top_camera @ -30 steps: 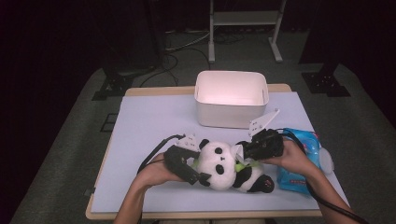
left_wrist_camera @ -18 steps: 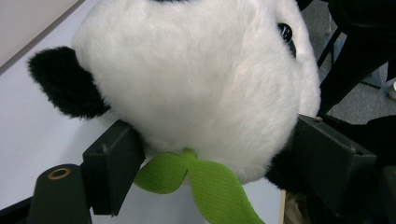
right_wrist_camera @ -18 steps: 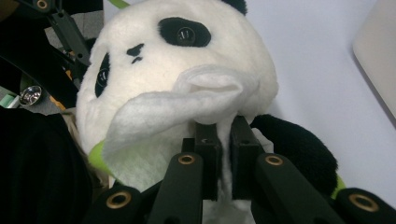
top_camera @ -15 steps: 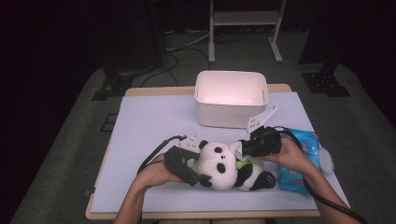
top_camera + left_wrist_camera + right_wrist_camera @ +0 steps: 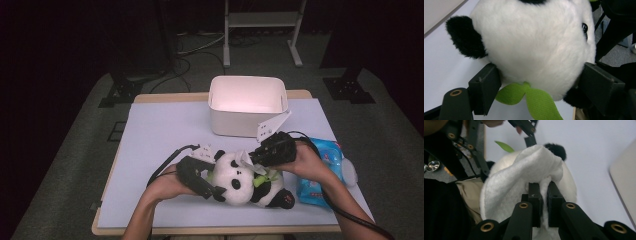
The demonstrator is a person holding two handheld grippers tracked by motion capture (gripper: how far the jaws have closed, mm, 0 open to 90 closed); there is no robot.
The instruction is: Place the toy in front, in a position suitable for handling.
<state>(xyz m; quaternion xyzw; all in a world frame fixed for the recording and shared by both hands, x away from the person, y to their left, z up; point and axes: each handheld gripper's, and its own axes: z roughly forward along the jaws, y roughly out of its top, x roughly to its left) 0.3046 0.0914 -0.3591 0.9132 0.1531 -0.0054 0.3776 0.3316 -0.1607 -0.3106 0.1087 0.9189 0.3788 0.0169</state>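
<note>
black-and-white plush panda (image 5: 237, 179) (green leaf at neck) lies on table, white cloth (image 5: 524, 173) over it.

We see a panda toy (image 5: 235, 177) that is white with black ears and black legs, and it carries a bright green leaf (image 5: 529, 97). The cloth (image 5: 524, 177) is plain white. Both tongs are black. The box (image 5: 247, 105) is white, the worktop (image 5: 155, 135) pale lilac, and the packet (image 5: 320, 172) blue.

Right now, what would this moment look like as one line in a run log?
left claw: clamped on panda toy's head | right claw: shut on white wipe, against the panda | white bin: behind | blue wipes pack: beside panda
</note>
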